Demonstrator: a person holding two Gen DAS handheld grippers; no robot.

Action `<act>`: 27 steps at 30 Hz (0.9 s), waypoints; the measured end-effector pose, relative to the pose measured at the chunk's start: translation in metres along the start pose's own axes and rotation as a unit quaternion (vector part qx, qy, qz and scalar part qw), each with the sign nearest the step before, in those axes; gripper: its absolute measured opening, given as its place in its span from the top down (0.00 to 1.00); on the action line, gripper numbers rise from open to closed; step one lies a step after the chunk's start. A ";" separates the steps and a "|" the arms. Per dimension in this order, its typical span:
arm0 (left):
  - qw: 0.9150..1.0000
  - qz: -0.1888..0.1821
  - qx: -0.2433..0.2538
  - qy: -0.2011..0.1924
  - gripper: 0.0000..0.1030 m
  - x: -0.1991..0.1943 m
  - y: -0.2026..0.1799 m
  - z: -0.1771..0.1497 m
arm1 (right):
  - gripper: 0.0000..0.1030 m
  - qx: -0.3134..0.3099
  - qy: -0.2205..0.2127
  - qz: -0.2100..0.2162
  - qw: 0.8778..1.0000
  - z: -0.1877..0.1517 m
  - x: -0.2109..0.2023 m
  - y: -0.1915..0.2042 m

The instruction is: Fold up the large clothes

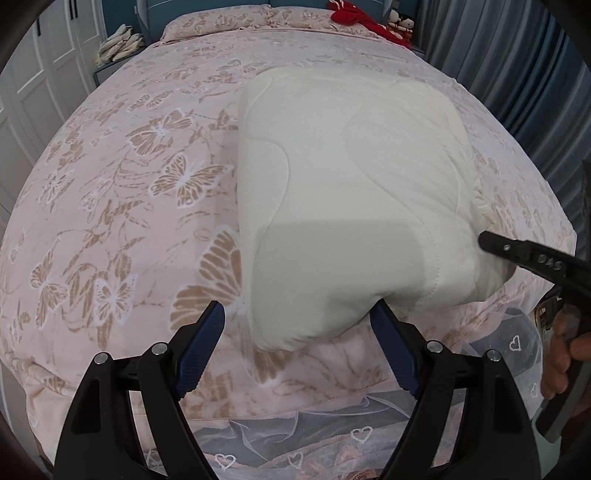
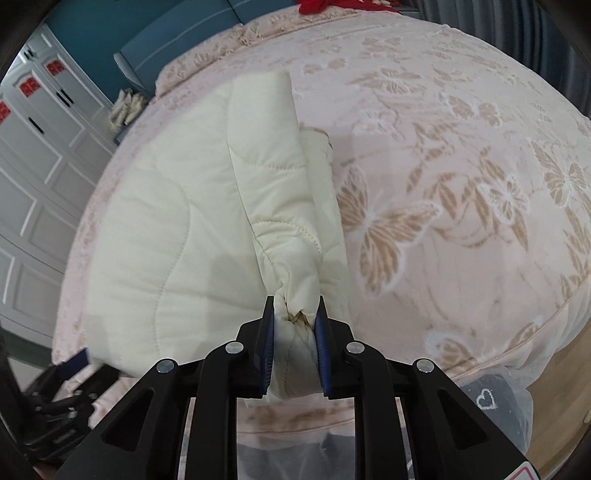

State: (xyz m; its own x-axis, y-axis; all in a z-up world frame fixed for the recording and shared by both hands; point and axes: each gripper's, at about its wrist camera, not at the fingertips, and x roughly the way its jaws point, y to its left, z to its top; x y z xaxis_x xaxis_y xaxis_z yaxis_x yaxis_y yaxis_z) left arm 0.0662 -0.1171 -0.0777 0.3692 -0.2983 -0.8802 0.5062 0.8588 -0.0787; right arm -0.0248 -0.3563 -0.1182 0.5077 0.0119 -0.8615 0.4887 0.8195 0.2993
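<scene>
A cream quilted padded garment (image 1: 351, 192) lies folded on the pink butterfly bedspread (image 1: 122, 206). My left gripper (image 1: 299, 314) is open, its blue pads on either side of the garment's near left corner. My right gripper (image 2: 295, 321) is shut on a bunched fold of the garment (image 2: 207, 206) at its near right corner. The right gripper's black finger (image 1: 532, 258) shows at the right of the left wrist view. A blue pad of the left gripper (image 2: 79, 360) shows at the lower left of the right wrist view.
Pillows (image 1: 229, 20) lie at the bed's head with a red item (image 1: 354, 16) and stuffed toys (image 1: 400, 20). A white wardrobe (image 2: 33, 155) stands to the left, grey curtains (image 1: 517, 74) to the right. A sheer heart-patterned bed skirt (image 1: 332, 435) hangs at the near edge.
</scene>
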 end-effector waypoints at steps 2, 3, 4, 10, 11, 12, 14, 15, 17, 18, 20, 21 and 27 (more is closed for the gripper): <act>1.000 -0.003 0.001 0.003 0.24 -0.002 -0.002 -0.002 | 0.84 -0.002 0.006 -0.007 1.000 -0.002 0.009 -0.002; 1.000 -0.006 0.001 0.002 0.24 -0.004 -0.002 -0.002 | 0.84 -0.004 0.009 -0.012 1.000 -0.004 0.013 -0.004; 1.000 -0.009 0.001 0.000 0.24 -0.009 -0.002 -0.002 | 0.84 -0.008 0.013 -0.017 1.000 -0.005 0.018 -0.005; 0.998 -0.031 -0.018 -0.045 0.26 -0.051 0.006 0.011 | 0.83 -0.008 0.025 -0.017 1.000 -0.006 0.029 -0.012; 0.998 -0.035 -0.023 -0.050 0.26 -0.052 0.006 0.018 | 0.83 -0.011 0.026 -0.018 0.999 -0.005 0.030 -0.012; 0.998 -0.037 -0.026 -0.052 0.26 -0.052 0.006 0.025 | 0.83 -0.011 0.026 -0.018 0.999 -0.005 0.029 -0.011; 0.997 -0.034 -0.025 -0.060 0.26 -0.046 0.004 0.041 | 0.83 -0.007 0.029 -0.014 0.999 -0.004 0.027 -0.012; 0.997 -0.032 -0.024 -0.059 0.26 -0.037 0.001 0.053 | 0.83 -0.004 0.030 -0.011 0.999 -0.004 0.025 -0.013; 0.998 -0.049 -0.031 -0.034 0.26 -0.013 -0.004 0.069 | 0.82 0.001 0.033 -0.006 0.999 -0.003 0.021 -0.015; 0.998 -0.053 -0.034 -0.024 0.28 -0.004 -0.006 0.073 | 0.82 0.003 0.034 -0.005 0.999 -0.004 0.020 -0.016; 0.999 -0.041 -0.030 -0.002 0.30 0.019 -0.012 0.077 | 0.81 0.012 0.036 -0.001 0.999 -0.007 0.019 -0.020; 0.999 -0.028 -0.025 -0.003 0.29 0.023 -0.015 0.076 | 0.81 0.020 0.040 0.008 0.999 -0.007 0.019 -0.022; 1.000 0.004 -0.029 0.002 0.29 0.037 -0.012 0.074 | 0.71 0.042 0.006 0.032 0.999 0.014 -0.032 -0.016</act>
State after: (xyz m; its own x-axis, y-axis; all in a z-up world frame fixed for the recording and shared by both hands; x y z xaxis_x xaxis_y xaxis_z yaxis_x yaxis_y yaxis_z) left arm 0.1314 -0.1693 -0.0742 0.3698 -0.2889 -0.8830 0.4575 0.8839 -0.0976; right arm -0.0388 -0.3780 -0.0901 0.5322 0.0700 -0.8437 0.5136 0.7655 0.3876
